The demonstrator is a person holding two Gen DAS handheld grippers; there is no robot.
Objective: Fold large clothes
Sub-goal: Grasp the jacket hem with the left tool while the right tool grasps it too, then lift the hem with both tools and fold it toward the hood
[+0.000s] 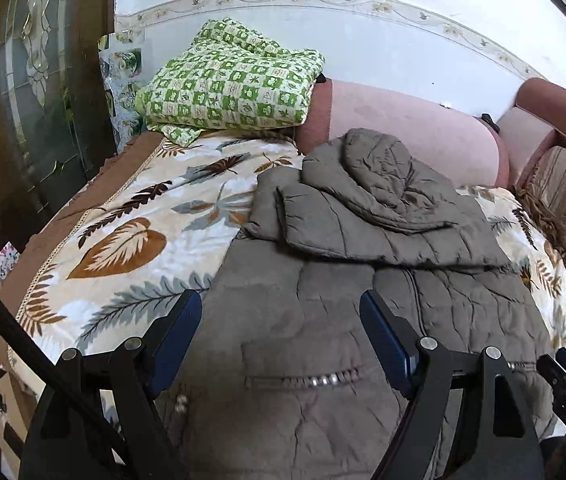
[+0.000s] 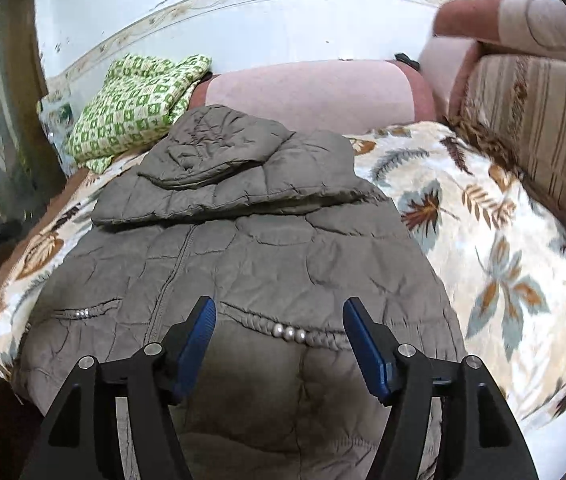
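A grey-brown quilted hooded jacket (image 1: 323,320) lies front up on a leaf-patterned blanket (image 1: 131,240), hood toward the wall, with a sleeve folded across its chest. It fills the middle of the right wrist view (image 2: 243,248). My left gripper (image 1: 281,304) is open and empty above the jacket's lower left part, near a beaded pocket (image 1: 307,380). My right gripper (image 2: 279,312) is open and empty above the lower right part, over another beaded pocket (image 2: 289,334). Neither gripper touches the cloth.
A green checked folded quilt (image 1: 227,80) lies at the back left. A pink sofa back (image 1: 403,128) runs behind the jacket, and a striped cushion (image 2: 535,120) stands at the right. A dark glass-panelled door (image 1: 35,80) stands at the left.
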